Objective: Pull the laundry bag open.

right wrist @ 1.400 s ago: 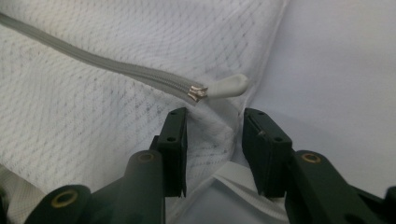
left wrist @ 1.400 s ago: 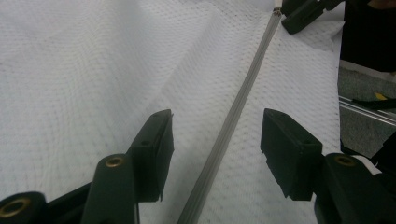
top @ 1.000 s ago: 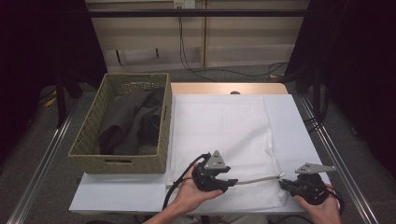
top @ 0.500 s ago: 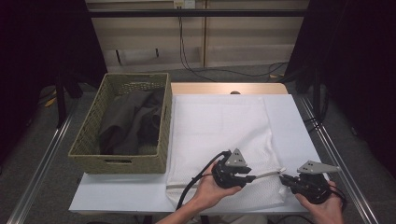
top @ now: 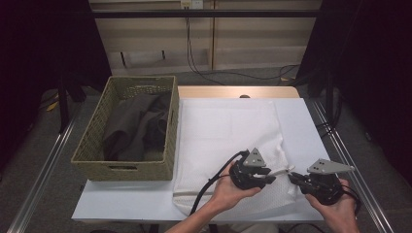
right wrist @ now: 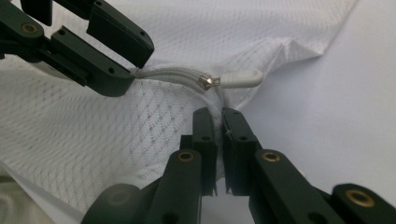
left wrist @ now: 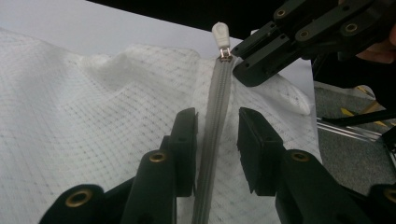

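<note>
where the tabletop [top: 301, 121] carries them: one white mesh bag [top: 228, 141], one zipper [left wrist: 212, 135], one basket [top: 124, 170]. right hand-held gripper [right wrist: 219, 116] clenched on bag fabric beside the zipper pull [right wrist: 240, 78]; left hand-held gripper [left wrist: 217, 126] released, astride the zipper, now closer to the right one than a second ago.

White mesh laundry bag [top: 228, 141] lies flat on the bench, near edge rumpled and lifted at its right corner. Fine grid-weave fabric, semi-sheer. Grey zipper [left wrist: 212, 135] runs along the near edge, closed as far as visible, tape raised off the fabric. Zipper pull [right wrist: 240, 78] is a white rounded tab on a small metal slider, lying flat, pointing away from the zipper's end at the bag's corner.
</note>
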{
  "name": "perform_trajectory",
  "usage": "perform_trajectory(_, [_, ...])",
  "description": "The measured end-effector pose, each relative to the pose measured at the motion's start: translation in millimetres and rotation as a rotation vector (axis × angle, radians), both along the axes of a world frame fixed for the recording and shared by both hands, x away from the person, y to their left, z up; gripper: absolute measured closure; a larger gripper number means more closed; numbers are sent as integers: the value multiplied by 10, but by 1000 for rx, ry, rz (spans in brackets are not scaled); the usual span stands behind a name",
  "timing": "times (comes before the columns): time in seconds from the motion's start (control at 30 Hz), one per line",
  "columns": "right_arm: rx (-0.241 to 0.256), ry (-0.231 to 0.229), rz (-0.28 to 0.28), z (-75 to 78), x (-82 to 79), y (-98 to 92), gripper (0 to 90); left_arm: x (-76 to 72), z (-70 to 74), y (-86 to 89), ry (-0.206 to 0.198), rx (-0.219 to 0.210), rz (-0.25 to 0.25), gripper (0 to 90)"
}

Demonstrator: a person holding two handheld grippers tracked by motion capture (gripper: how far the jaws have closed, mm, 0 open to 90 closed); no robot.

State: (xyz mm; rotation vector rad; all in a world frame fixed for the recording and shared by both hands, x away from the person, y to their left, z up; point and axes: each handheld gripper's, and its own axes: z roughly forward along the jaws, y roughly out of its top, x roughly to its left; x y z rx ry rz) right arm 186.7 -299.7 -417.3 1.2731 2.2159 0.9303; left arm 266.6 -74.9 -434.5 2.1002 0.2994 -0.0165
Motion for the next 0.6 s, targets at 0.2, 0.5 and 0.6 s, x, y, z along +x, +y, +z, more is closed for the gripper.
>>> perform_trajectory(0.2, [-9, -14, 11, -36, 22, 39, 848, 31, 38, 40, -2, -19, 10, 681])
perform_trajectory(0.5, [-11, 6, 10, -80, 21, 37, 848, 34, -29, -216, -18, 54, -2, 639])
perform_trajectory(0.6, [-6, -4, 19, -77, 16, 37, 848, 46, -48, -285, -12, 63, -32, 704])
